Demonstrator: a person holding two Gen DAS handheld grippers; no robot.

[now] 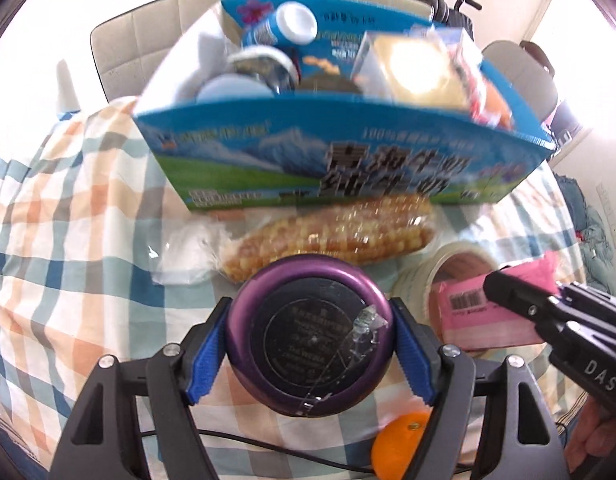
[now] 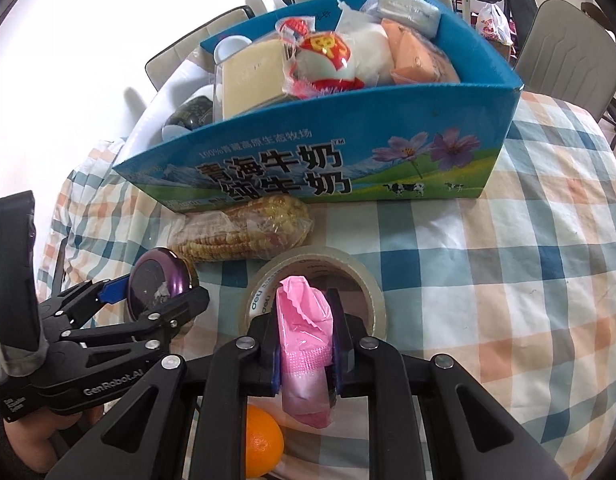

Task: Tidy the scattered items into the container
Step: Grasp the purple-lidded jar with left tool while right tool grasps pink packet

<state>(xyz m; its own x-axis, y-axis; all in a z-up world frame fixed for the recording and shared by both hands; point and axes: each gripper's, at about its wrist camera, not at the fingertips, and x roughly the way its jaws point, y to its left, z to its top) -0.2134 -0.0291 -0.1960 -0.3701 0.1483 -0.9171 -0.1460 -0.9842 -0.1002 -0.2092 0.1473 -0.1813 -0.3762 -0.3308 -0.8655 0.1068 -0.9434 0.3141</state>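
Gripping a round purple tin crosswise, my left gripper has its blue pads pressed on opposite sides of the rim; the tin's flat black labelled face is turned up toward me. My right gripper is clamped on a pink packet, long axis running along the fingers. Beyond lie a tape roll, wrapped corn and the blue milk box, nearly full.
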